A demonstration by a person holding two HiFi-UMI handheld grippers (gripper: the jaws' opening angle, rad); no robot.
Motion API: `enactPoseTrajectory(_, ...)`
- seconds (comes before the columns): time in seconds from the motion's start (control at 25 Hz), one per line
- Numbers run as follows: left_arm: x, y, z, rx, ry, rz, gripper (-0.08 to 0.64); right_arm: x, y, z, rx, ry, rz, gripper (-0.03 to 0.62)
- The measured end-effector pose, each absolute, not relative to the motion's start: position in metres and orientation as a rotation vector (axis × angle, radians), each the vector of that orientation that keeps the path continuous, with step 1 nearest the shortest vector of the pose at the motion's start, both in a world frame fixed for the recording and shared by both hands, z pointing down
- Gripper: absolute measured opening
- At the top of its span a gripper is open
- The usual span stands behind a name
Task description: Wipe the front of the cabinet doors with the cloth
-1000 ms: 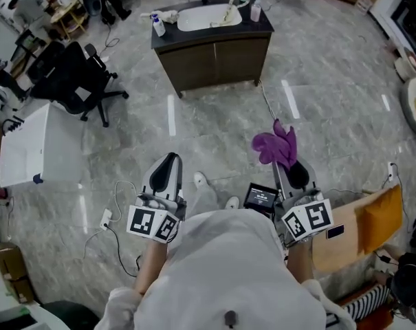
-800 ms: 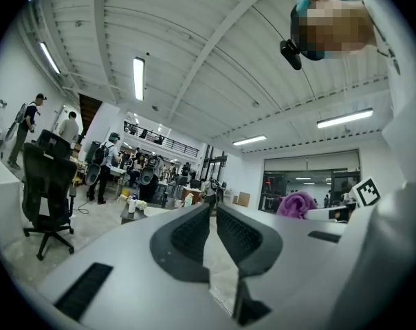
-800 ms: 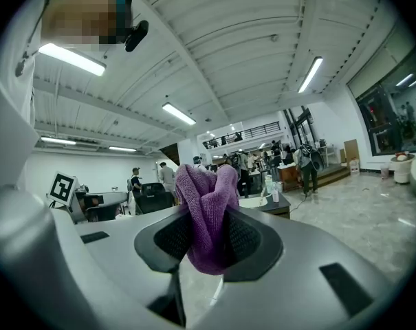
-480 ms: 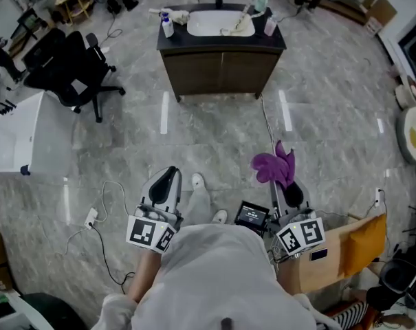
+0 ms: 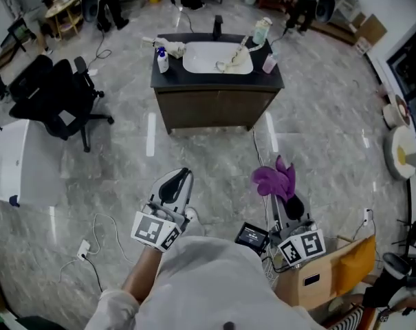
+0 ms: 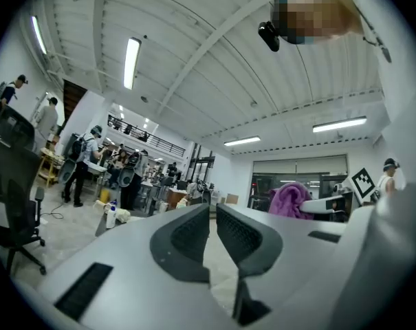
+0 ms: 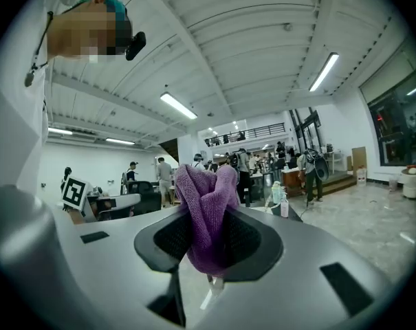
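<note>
wiping not begun: cloth gripped, cabinet out of reach

the grey marbled floor (image 5: 214, 163) lies open between the person and the work. across it stands the dark wood vanity cabinet (image 5: 194, 112), with a white basin (image 5: 211, 57) set in its black top and bottles (image 5: 163, 62) towards both ends. its two front doors (image 5: 242, 108) face the person and are closed. no gripper or cloth touches them. whether they are clean or soiled cannot be told at this range.

the right gripper (image 5: 290, 205) is held out over the floor, well apart from the cabinet. its jaws are clamped on the purple cloth (image 5: 275, 179), which bunches up above the pads; the right gripper view shows the fold (image 7: 206, 218) pinched between them. the left gripper (image 5: 180, 177) is alongside, jaws drawn nearly together with only a slit between them and nothing in it.

judgement: securing the cloth is the only part done. what is left is to close the distance, bring the cloth to door height and wipe both doors in full.
</note>
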State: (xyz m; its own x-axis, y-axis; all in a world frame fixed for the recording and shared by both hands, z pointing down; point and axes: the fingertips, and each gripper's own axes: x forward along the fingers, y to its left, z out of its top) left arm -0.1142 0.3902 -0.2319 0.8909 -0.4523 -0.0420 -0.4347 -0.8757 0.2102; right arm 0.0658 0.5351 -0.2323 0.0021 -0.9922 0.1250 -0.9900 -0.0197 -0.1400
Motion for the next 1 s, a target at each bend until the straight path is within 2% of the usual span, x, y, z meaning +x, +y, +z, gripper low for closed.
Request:
enactPoseTrajectory(0.2, -0.084, 0.354, -0.237, 2.925, -0.536, -0.124, 0.035, 0.077, 0.511, -0.225, -2.255, 2.102, -0.334, 0.118)
enactPoseTrajectory(0.64, -0.047, 0.305, -0.220, 2.824, -0.582, -0.124, 0.035, 0.131, 0.458, -0.212, -2.229, 2.108, -0.388, 0.120)
enactPoseTrajectory(1.0, 0.010, 0.256, -0.210, 2.747, -0.852, -0.109, 0.035, 0.236, 0.378, -0.184, -2.057, 2.296, -0.445, 0.120)
